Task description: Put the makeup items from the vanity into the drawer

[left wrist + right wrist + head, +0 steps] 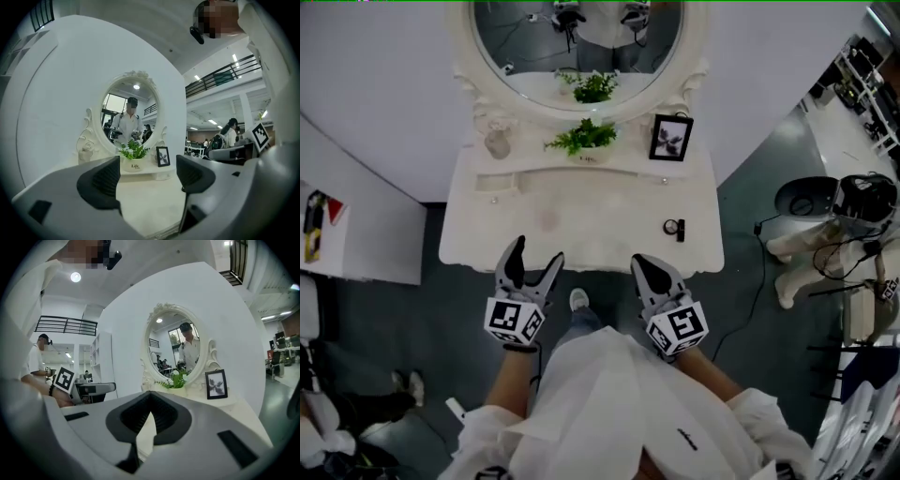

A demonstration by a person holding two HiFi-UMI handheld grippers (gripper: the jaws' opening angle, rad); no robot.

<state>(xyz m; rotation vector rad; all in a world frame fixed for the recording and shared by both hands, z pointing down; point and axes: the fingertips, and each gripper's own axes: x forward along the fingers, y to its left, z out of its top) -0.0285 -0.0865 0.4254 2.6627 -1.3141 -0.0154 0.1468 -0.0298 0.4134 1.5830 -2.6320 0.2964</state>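
The white vanity [581, 234] stands in front of me in the head view. On its right part lie a small round compact [671, 226] and a dark tube [681, 231], side by side. My left gripper [538, 251] hovers at the vanity's front edge, left of centre, jaws spread wide and empty [146, 176]. My right gripper [641, 262] is at the front edge right of centre, short of the makeup items, its jaws pressed together with nothing between them [149, 411]. No open drawer shows in any view.
At the vanity's back stand an oval mirror [581, 56], a potted plant [586, 141], a framed picture [671, 138] and a small glass ornament [497, 142]. A raised back ledge carries small knobs [664, 180]. White equipment with cables [853, 220] sits on the floor at right.
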